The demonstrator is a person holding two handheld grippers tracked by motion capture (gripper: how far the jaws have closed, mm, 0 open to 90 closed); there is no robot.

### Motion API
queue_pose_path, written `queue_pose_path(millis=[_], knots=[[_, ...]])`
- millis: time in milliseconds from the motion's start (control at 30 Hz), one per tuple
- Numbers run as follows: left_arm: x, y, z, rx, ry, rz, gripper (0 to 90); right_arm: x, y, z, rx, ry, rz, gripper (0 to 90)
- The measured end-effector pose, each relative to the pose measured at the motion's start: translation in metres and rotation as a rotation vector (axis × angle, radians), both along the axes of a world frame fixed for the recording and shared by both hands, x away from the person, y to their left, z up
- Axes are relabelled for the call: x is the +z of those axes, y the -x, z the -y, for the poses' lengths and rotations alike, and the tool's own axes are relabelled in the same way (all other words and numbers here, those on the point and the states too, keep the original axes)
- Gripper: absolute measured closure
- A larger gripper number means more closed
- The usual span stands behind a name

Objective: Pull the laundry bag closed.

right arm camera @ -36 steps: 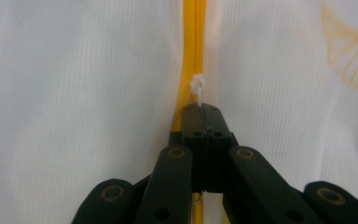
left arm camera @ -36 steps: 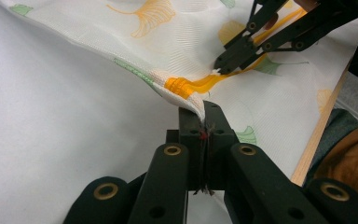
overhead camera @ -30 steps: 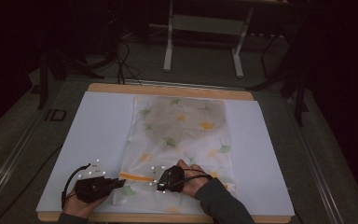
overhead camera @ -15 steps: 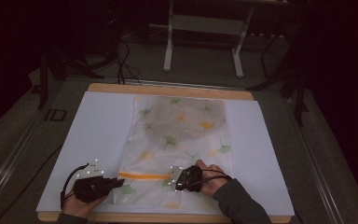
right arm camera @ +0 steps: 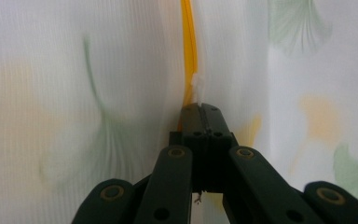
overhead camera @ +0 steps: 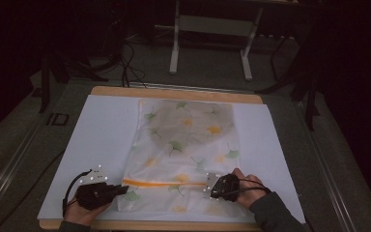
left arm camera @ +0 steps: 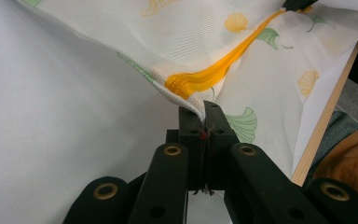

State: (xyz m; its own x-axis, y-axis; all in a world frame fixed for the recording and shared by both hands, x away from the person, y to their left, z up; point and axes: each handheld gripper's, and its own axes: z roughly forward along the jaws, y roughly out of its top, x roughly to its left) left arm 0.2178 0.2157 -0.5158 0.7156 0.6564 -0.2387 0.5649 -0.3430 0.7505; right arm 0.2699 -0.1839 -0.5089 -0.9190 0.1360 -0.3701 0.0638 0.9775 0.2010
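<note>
White sheet over wooden table — dark room, grey floor

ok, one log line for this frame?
left gripper: shut on bag corner | right gripper: shut on zip pull | zip: orange, part run

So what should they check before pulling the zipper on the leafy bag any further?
1. Left gripper clamped on the bag's corner at the zipper's end: ok, cloth pinched between shut jaws.
2. Right gripper shut on the white zipper pull: ok, the pull sits at the jaw tips.
3. Orange zipper lying straight between the two grippers: ok in the high view.
4. Mesh laundry bag flat on the white table mat: mostly ok, the near-left corner is lifted.
5. Cloth caught in the slider: cannot tell, too blurred.
6. Room left at the bag's right edge: ok, some remains.
</note>
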Motion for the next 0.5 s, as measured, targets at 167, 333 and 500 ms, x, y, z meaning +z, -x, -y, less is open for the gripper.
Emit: queue_pose_path(millis=[167,333,500], knots=[[-0.001,0.000,-0.001,0.002,-0.007,-0.008,88.5,0.001,0.002,0.021,-0.037,0.025,0.001,90.0],[-0.003,0.000,-0.001,0.003,-0.009,-0.015,88.4,0.002,0.005,0.042,-0.072,0.028,0.004,90.0],[-0.005,0.000,-0.001,0.002,-0.011,-0.033,88.3,0.004,0.008,0.061,-0.113,0.030,0.016,90.0]])
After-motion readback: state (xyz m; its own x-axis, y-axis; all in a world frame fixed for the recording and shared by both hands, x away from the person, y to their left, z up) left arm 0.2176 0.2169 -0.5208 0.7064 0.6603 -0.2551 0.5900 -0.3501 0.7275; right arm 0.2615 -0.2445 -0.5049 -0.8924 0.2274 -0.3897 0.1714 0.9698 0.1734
